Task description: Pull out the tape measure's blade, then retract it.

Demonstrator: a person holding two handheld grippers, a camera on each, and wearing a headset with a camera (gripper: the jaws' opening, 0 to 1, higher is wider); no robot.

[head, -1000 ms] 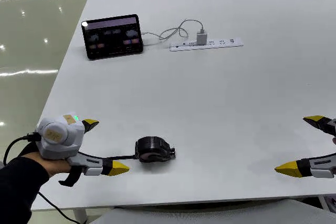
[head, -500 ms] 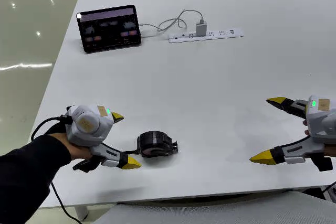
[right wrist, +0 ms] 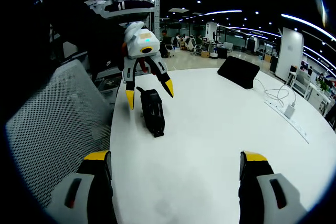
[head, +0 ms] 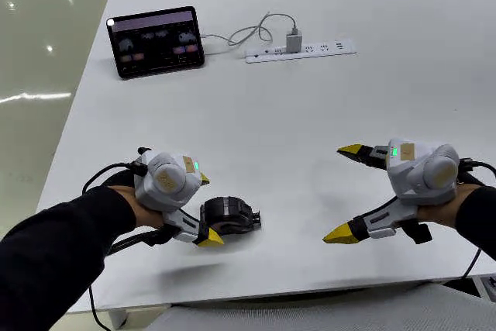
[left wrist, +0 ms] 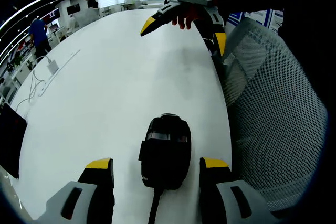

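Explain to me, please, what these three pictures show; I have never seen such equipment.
A person holds a tool with a two-jaw claw in each hand. One picture comes from a camera on the person's head; the two round ones come from cameras on the claws. On the white table are a black tape measure, a tablet and a power strip with a charger plugged in. The left claw is open, with the tape measure between its jaws, not gripped. The right claw is open too and holds nothing.
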